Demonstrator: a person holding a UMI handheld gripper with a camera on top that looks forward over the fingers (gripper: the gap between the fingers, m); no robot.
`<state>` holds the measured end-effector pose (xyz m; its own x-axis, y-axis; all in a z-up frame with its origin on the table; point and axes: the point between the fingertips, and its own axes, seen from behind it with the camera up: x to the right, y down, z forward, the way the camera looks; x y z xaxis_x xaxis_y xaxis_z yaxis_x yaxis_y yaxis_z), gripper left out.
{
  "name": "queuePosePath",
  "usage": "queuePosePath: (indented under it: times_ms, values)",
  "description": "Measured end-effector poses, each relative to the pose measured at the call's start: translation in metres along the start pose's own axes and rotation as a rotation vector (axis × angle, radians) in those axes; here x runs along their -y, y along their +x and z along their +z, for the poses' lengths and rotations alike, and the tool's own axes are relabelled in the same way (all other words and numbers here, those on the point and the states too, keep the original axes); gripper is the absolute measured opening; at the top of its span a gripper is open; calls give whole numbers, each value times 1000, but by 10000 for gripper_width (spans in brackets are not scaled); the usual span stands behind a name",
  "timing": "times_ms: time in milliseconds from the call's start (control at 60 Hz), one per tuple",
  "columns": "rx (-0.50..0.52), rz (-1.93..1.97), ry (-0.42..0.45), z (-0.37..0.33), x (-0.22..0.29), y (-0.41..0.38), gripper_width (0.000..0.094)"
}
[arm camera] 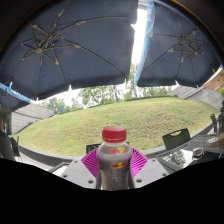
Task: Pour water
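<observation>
A clear plastic bottle [114,160] with a red cap and a red and yellow label stands upright between my two fingers. Both magenta pads [92,163] press against its sides, so my gripper [114,166] is shut on it. The bottle is held up in the air, tilted slightly back, with the lawn and umbrellas behind it. Its lower part is hidden below the fingers. No cup or other vessel for water is in view.
Two large dark patio umbrellas [70,45] spread overhead. A green lawn [110,115] lies beyond, with trees and buildings at its far edge. A dark chair [176,138] stands ahead to the right, beside a table edge [205,155].
</observation>
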<state>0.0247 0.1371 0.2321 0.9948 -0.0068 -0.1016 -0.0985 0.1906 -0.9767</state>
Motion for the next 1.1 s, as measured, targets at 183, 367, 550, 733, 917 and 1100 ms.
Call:
queuePosePath:
  times_ms: [183,367,550,733,917,1100]
  values:
    - [5,-87,-196,1,-79,41,362]
    - [59,-95,-235,1,-110,43,362]
    - [41,-91,-261,2,-114,42,490]
    - [66,-172,-354,-26,-111,45,816]
    - [89,-219,-339,-106,-79,36,837]
    - [182,-188,-376,-190,-72,0,838]
